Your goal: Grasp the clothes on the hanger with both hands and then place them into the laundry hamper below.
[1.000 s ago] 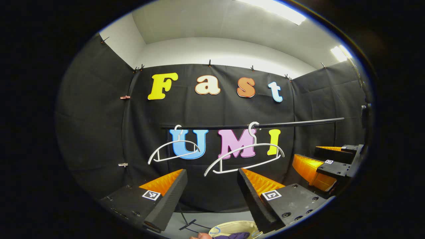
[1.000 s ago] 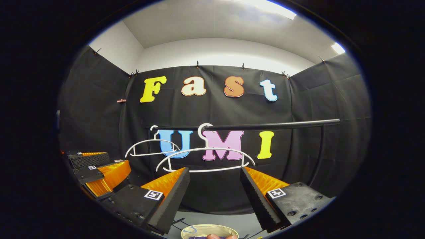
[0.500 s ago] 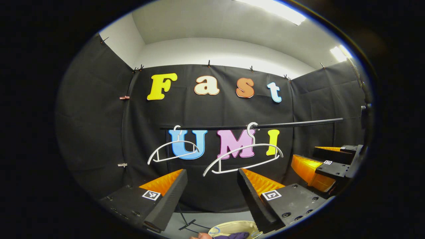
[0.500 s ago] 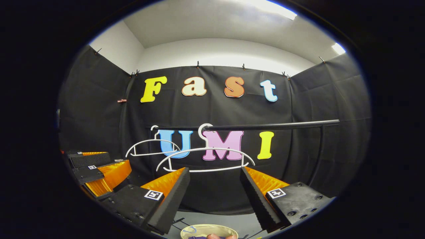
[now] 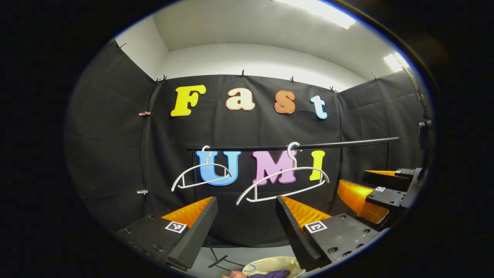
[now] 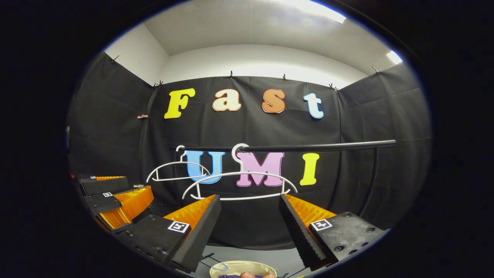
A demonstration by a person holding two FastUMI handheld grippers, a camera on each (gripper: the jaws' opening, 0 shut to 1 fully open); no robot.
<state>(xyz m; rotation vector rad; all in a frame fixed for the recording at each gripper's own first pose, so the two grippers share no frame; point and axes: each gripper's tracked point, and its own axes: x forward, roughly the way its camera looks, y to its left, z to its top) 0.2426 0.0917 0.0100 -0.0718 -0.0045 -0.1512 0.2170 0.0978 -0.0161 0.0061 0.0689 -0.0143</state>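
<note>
While both tongs (image 5: 247, 216) (image 6: 250, 214) gape, hamper (image 6: 231, 267) perhaps holds clothes (image 5: 270, 274).

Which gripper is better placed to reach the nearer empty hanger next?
Probably right: the right gripper is open, with the nearer hanger centred ahead of it; from the left gripper it hangs off-centre.

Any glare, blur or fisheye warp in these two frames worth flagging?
Left gripper view: the ceiling light blows out to white, the rail bows with the lens, and the near hanger is sharp. Right gripper view: the hamper is cut by the bottom edge, the fingers are crisp, and the dark cloth holds little detail.
</note>
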